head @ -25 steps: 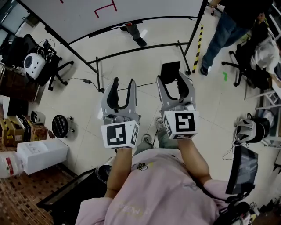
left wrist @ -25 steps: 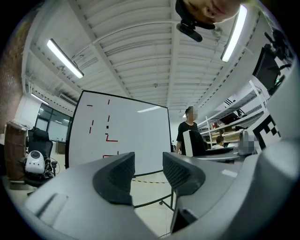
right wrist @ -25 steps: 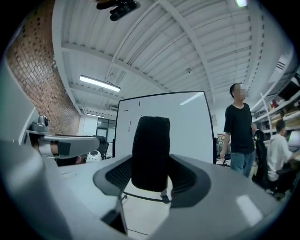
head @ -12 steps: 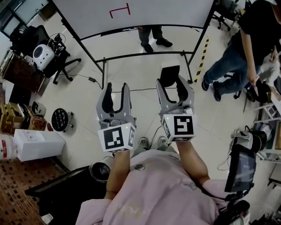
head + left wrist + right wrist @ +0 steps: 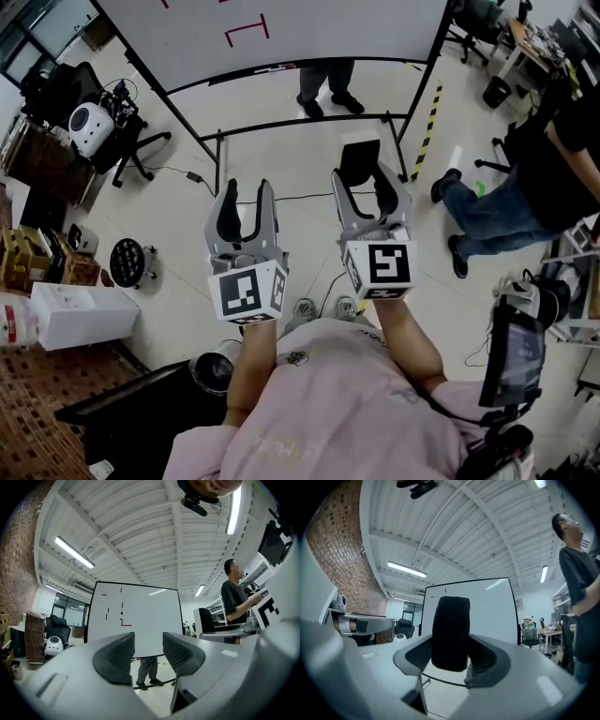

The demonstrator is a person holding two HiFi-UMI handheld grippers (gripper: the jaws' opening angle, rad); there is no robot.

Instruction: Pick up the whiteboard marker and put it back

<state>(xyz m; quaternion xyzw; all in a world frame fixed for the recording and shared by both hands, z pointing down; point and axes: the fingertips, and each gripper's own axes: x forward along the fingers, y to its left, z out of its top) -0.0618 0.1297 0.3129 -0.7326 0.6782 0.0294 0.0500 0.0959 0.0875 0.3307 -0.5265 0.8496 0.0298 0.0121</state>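
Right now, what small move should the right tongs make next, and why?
Probably move forward toward the whiteboard: the right tongs grip a black block, the board stands some way ahead, and the left tongs are open and empty.

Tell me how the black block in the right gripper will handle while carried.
The black block looks matte and rough-textured, so it probably won't slip in the right gripper. It sticks out well past the jaws, so a bump could pivot it. It shows straight edges under the grip, so likely fairly stiff.
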